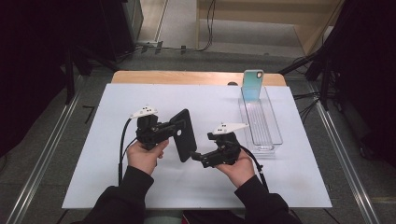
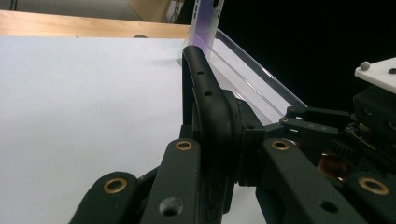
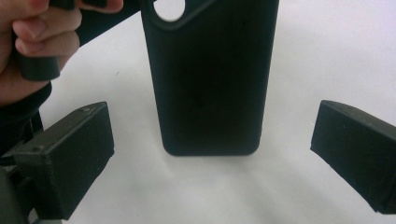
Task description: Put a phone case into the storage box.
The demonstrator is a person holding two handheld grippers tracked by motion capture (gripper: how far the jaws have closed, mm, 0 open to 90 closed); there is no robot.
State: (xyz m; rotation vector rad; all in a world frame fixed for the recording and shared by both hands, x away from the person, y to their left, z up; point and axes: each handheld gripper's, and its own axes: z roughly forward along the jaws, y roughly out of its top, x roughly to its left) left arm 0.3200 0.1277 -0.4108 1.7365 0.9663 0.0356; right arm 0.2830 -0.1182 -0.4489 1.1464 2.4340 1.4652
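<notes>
Phone case (image 1: 185, 134) of black, matte material is in the air above the middle of the white surface (image 1: 112, 177), pinched at its upper edge by the left claw (image 1: 173, 127). It looks light, a little flexible and rubbery, so not slippery and not fragile. Its corners are rounded, with a camera hole near the top. The right claw (image 3: 210, 149) is spread wide around its lower end, not touching; the long side edges seem the best place to take it. A second, turquoise case (image 1: 252, 85) stands in a clear tray (image 1: 275, 135) near the far right corner.
</notes>
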